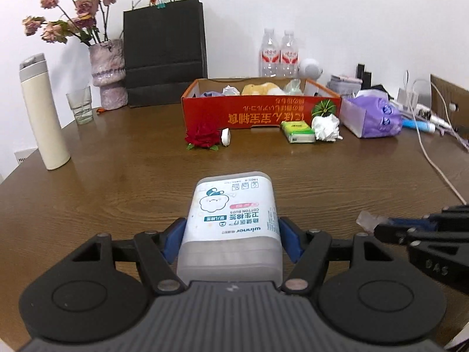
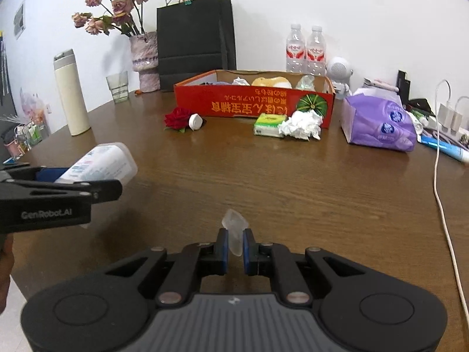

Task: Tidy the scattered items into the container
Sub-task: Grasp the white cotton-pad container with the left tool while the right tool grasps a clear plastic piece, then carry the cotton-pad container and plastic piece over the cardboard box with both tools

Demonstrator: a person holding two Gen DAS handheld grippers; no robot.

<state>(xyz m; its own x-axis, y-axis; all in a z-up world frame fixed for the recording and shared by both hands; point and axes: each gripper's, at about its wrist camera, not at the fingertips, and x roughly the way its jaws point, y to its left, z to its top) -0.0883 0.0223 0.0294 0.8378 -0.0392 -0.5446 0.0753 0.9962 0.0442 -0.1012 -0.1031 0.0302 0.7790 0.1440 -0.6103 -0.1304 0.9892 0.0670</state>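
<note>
Both tools loaded, red box far across table.
My left tool (image 1: 231, 228) gripped the cotton buds box (image 1: 233, 214); my right tool (image 2: 235, 246) pinched a clear wrapper (image 2: 234, 228); red box (image 2: 252, 102) sat beyond.

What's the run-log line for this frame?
left gripper: shut on cotton bud box | right gripper: shut on clear wrapper | red box: ahead

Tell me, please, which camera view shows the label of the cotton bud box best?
The left wrist view: the cotton bud box sits centred in the left tool, its printed face toward the lens, readable though upside down. The right wrist view shows the box only from the side at the left edge, its label blurred.
</note>
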